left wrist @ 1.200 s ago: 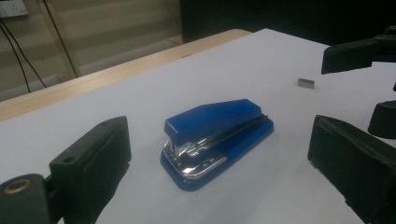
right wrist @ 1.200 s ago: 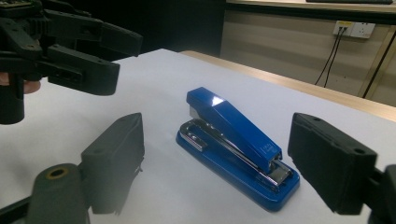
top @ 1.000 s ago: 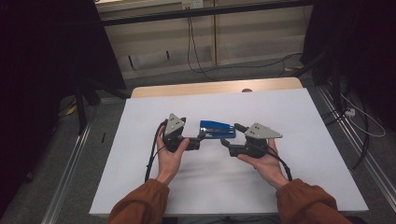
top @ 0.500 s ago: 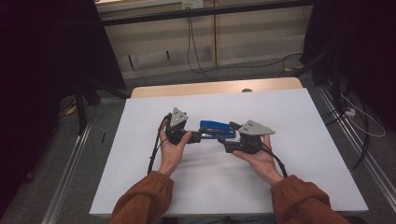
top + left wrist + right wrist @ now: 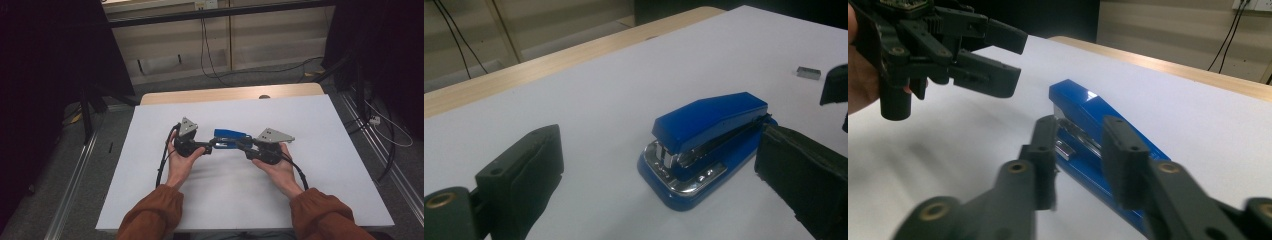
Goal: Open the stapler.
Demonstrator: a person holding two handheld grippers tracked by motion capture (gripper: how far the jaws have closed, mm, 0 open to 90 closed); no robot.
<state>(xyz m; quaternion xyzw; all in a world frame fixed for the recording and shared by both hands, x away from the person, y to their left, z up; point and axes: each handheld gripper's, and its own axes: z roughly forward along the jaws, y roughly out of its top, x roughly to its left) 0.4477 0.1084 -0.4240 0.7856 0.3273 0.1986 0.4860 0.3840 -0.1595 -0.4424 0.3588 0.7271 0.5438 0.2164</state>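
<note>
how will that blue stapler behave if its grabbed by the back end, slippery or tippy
The blue stapler looks rigid: hard plastic shell with metal parts. Its glossy top may be somewhat slippery for the right gripper, whose jaws have just been closing around its rear. The flat base on the white table suggests it slides rather than tips or rolls. Lifted by that end, the metal nose may sag and the hinged top could open.

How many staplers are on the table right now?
1. The blue stapler lies on the white table, mid-table between the left claw and right claw. None seems hidden.
</note>
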